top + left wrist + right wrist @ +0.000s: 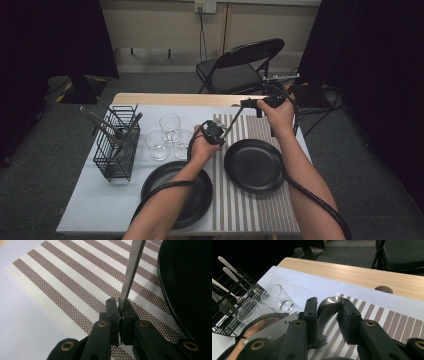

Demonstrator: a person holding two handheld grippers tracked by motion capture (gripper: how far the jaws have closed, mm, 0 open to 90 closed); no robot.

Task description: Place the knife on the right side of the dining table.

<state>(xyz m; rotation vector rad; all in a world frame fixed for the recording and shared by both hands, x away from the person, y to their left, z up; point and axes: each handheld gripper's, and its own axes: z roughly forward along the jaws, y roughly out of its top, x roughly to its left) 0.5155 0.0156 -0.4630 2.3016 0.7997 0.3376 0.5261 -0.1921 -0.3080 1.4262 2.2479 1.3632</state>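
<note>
The thing in hand is a metal spoon (327, 312), and much of it is hard to read. In the high view it is only a thin pale line slanting between the two hands above the striped placemat (250, 210). In the left gripper view its flat handle (130, 277) runs up out of the top edge, so its far end is cut off. In the right gripper view the bowl sits between the black jaws, and its lower part is hidden behind the left-hand jaw.

The left gripper (120, 311) has its jaws drawn together on the handle end, pinching it from both sides. The right gripper (327, 307) has its jaws around the bowl: the bowl lies against one jaw, while a gap shows beside the other, so the pads are not clamping it. The spoon hangs above the mat, just beside the right black plate (255, 165), whose rim curves in at the right of the left gripper view.

The left black plate (197, 200) is partly covered by the left forearm. Both plates look empty.

The black wire basket (117, 145) holds several pieces of cutlery (229, 293) standing handle-up; their working ends are lost behind the mesh. Beside it three clear glasses (167, 136) stand clustered, touching or nearly so, nothing in them. A folding chair (240, 67) stands beyond the table.
</note>
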